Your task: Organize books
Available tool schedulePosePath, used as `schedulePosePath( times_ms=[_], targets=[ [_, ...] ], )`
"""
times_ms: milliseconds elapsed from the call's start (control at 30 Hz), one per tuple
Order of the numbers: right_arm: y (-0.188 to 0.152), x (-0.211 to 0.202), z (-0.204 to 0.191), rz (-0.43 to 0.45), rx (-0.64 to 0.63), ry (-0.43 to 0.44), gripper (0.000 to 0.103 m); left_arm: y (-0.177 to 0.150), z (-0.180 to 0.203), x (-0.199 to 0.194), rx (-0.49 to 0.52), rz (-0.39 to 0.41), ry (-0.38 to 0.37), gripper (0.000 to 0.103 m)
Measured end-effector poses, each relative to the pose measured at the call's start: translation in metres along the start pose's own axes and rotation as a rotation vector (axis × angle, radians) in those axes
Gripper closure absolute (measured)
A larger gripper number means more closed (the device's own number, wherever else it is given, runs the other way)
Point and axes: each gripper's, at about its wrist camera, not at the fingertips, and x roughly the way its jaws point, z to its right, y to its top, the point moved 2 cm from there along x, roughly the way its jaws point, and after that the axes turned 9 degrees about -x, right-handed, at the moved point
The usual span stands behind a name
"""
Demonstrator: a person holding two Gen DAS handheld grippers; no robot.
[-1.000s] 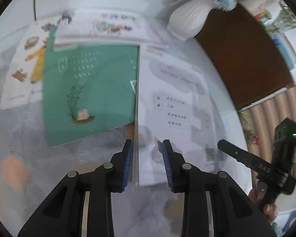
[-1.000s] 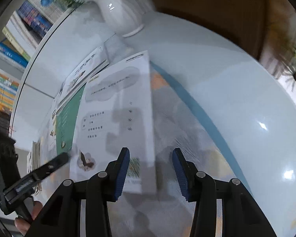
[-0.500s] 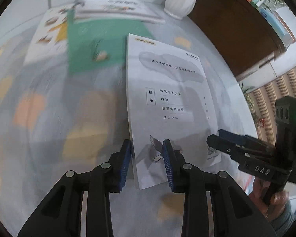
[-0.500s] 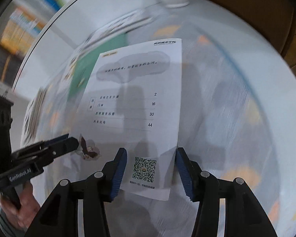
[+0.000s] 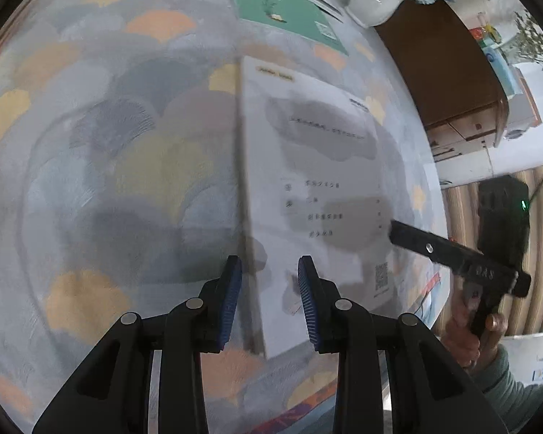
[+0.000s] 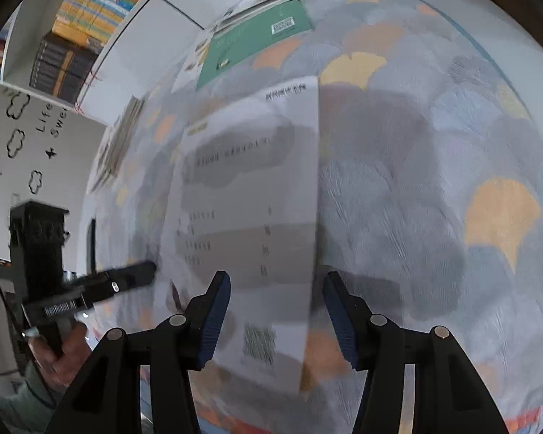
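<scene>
White booklet (image 5: 318, 181) on patterned tablecloth (image 5: 108, 144), apart from green book (image 5: 282, 11)
Left gripper (image 5: 269, 289), right gripper (image 6: 277, 311): jaws apart, straddling its near edge unclamped; risk: thin cover slides, pads close on cloth

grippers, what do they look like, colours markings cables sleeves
Both are black plastic with two fingers, silver rivets and ribbed blue pads. The right gripper carries faint white lettering, a boxy black top with a green light, and a thin cable. The left gripper has a white label strip. Each hand shows a grey-green sleeve.
</scene>
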Motion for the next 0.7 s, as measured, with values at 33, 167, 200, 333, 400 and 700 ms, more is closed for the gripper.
schedulePosePath(
  times_ms=[33,167,200,333,400,700],
  targets=[
    [0.006,0.003,0.000,0.010,-0.001,0.015,0.048,-0.003,0.001,0.004,0.010,-0.010,0.008,0.075],
    [0.015,0.003,-0.001,0.017,0.009,0.041,0.047,0.000,-0.002,0.004,0.034,0.002,-0.007,0.075],
    [0.016,0.002,0.000,0.014,0.009,0.058,0.047,-0.002,-0.005,0.003,0.021,0.003,-0.024,0.075],
    [0.024,-0.021,-0.017,0.063,-0.010,0.197,0.047,-0.004,-0.015,-0.003,-0.017,0.010,-0.062,0.075],
    [0.031,-0.030,-0.034,0.090,-0.032,0.264,0.047,-0.004,-0.018,-0.004,-0.041,0.011,-0.087,0.075],
    [0.065,-0.037,-0.177,0.115,-0.290,0.366,0.047,-0.013,-0.086,-0.111,-0.195,0.276,-0.033,0.075]
  ],
)
